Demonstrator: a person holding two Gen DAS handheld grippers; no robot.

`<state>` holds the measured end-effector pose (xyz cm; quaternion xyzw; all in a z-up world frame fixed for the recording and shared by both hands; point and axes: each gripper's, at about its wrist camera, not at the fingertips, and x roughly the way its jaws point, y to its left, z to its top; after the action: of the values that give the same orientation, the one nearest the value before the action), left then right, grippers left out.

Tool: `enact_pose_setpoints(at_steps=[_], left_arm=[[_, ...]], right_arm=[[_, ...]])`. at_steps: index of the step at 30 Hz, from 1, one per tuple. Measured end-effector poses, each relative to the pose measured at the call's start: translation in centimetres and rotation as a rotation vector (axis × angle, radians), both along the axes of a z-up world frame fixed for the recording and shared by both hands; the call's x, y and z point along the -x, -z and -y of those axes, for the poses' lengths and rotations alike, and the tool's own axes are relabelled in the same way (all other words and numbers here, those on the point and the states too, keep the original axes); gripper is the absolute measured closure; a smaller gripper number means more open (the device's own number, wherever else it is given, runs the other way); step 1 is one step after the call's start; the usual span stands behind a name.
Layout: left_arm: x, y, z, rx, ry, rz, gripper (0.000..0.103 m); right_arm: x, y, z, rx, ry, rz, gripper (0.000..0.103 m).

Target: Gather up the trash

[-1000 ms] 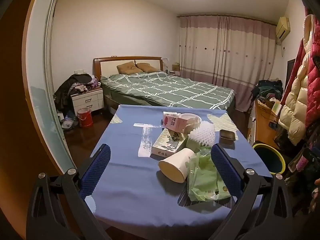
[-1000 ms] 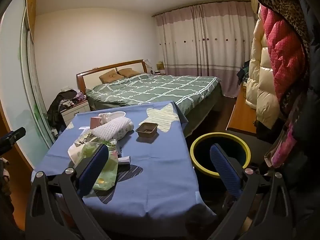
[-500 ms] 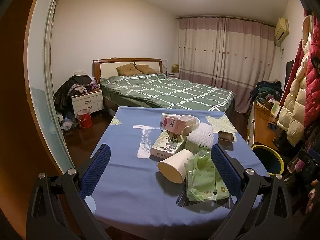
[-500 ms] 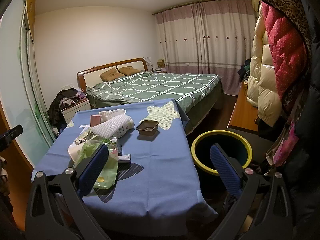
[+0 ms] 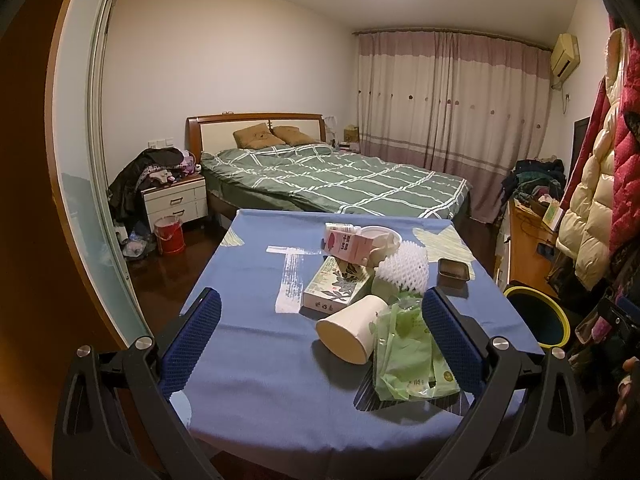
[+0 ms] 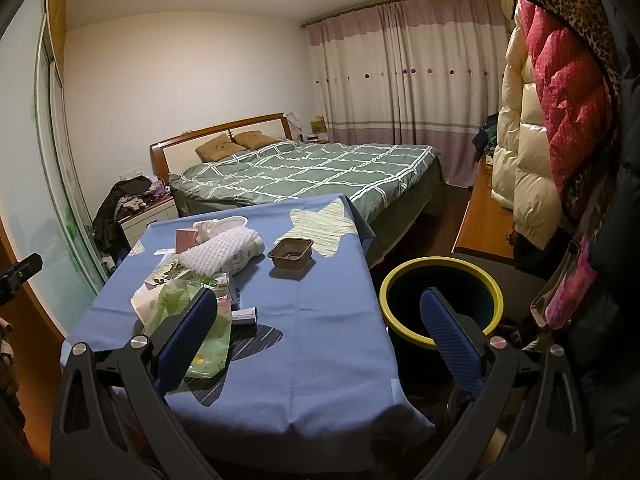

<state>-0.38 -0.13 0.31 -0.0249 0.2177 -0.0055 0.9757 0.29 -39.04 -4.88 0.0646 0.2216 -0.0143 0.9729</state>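
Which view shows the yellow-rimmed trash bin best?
The right wrist view: the trash bin shows its whole rim and dark inside beside the table. The left wrist view catches only part of its rim at the right edge.

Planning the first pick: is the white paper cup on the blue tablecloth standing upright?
No, the white paper cup lies on its side on the blue tablecloth, its open mouth facing the camera.

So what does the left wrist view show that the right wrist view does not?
Only the left wrist view shows the red bucket on the floor and the paper cup's open mouth. Only the right wrist view shows the small tube and the bin's whole yellow rim. Both show the green bag, brown tray and bed.
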Motion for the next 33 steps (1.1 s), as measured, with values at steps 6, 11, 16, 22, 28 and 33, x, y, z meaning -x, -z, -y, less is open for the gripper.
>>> enact_pose_setpoints(at_steps=[6,11,16,22,28,33], left_arm=[[-0.01,0.06,-0.01,-0.001,-0.002,-0.001,0.004],[-0.03,0.19,0.02,-0.001,-0.003,-0.003,0.004],[-0.08,0.3,0.05,-0.003,-0.002,-0.004,0.004],[-0.11,0.45,-0.01,-0.005,-0.004,-0.006,0.004],[-0.16,0.69,-0.15,-0.008,-0.006,-0.008,0.004],[-0.17,0.68,-0.14,-0.008,-0.006,-0.008,0.004]], right_arm=[[-0.02,-0.01,-0.04,0.0,-0.001,0.0,0.006],[-0.08,0.09,0.0,-0.001,-0.003,-0.002,0.006],[-0.15,0.13,-0.07,-0.003,-0.005,-0.002,0.006],[-0.16,0.14,-0.07,-0.004,-0.004,-0.003,0.006],[-0.15,0.14,-0.07,-0.003,-0.006,-0.003,0.006],[-0.2,0.2,-0.05,-0.005,-0.007,-0.004,0.006]])
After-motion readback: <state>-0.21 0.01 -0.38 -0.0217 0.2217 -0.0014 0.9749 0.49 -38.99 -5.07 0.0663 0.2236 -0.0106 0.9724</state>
